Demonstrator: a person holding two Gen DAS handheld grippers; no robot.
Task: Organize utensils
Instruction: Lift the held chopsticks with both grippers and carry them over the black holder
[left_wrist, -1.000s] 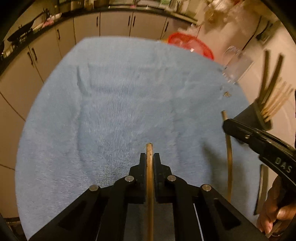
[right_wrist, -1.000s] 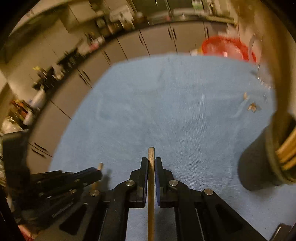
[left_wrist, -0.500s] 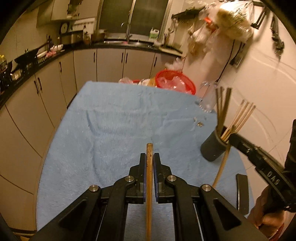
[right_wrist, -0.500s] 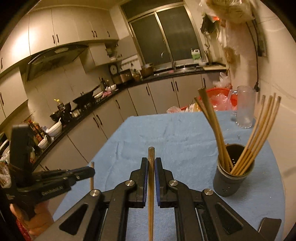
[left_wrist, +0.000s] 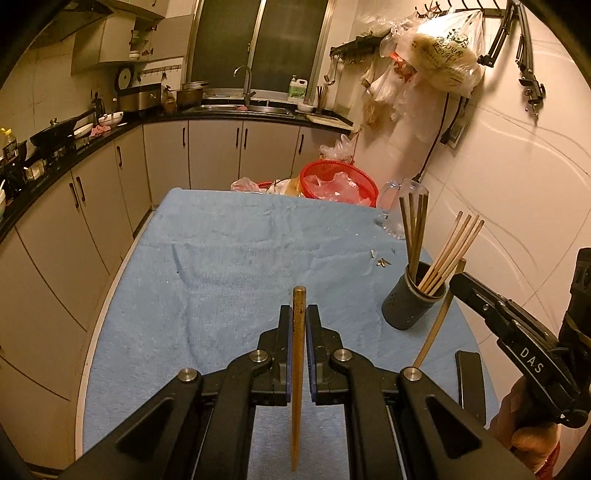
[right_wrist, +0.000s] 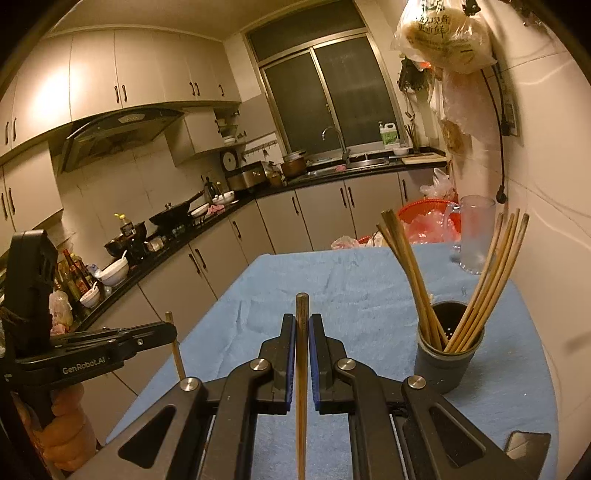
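My left gripper is shut on a wooden chopstick and holds it above the blue towel. My right gripper is shut on another chopstick, also raised. In the left wrist view the right gripper and its chopstick hang just right of the dark grey holder, which has several chopsticks standing in it. In the right wrist view the holder stands to the right, and the left gripper with its chopstick is at the far left.
A glass mug and a red basket stand at the towel's far end. A dark flat object lies on the towel near the right edge. Small scraps lie behind the holder. A wall runs close along the right.
Both grippers have lifted and tilted up from the towel, each carrying its chopstick. The holder and kitchen have come into view.
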